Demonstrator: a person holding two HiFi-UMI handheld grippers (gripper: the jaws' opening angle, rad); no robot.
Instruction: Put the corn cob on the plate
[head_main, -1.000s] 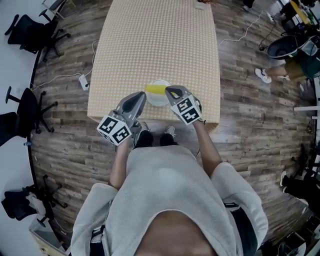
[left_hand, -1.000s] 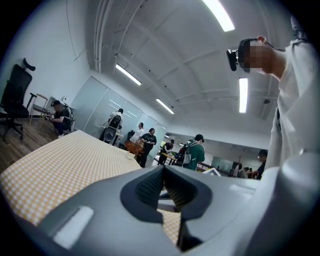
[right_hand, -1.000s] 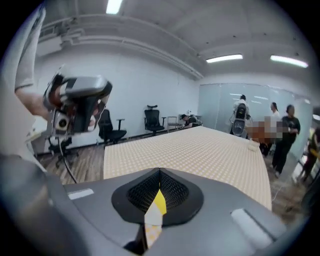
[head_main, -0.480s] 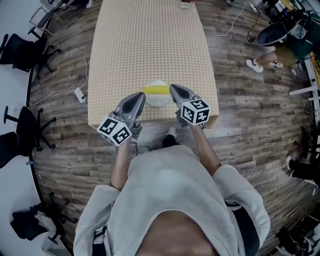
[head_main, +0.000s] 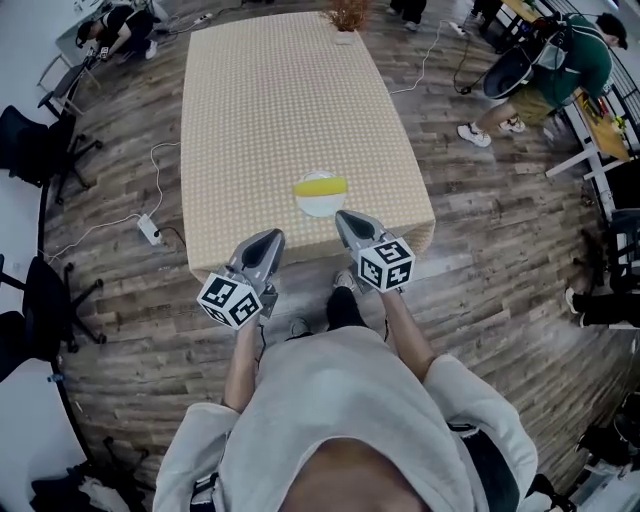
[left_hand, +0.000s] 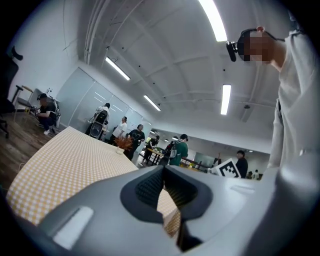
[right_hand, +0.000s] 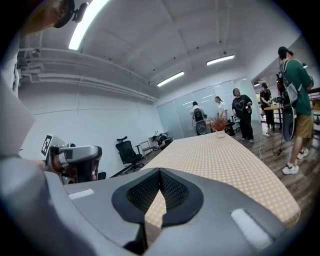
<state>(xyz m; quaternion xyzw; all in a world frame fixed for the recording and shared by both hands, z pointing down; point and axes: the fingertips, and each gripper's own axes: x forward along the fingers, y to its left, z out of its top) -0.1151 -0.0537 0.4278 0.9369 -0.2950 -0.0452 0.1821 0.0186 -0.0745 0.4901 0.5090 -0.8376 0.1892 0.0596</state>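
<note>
Left tongs (head_main: 271, 238), right tongs (head_main: 343, 217): jaws together, empty

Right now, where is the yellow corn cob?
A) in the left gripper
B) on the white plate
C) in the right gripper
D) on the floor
B: the head view shows the corn cob lying across the white plate, with nothing holding it.
</note>
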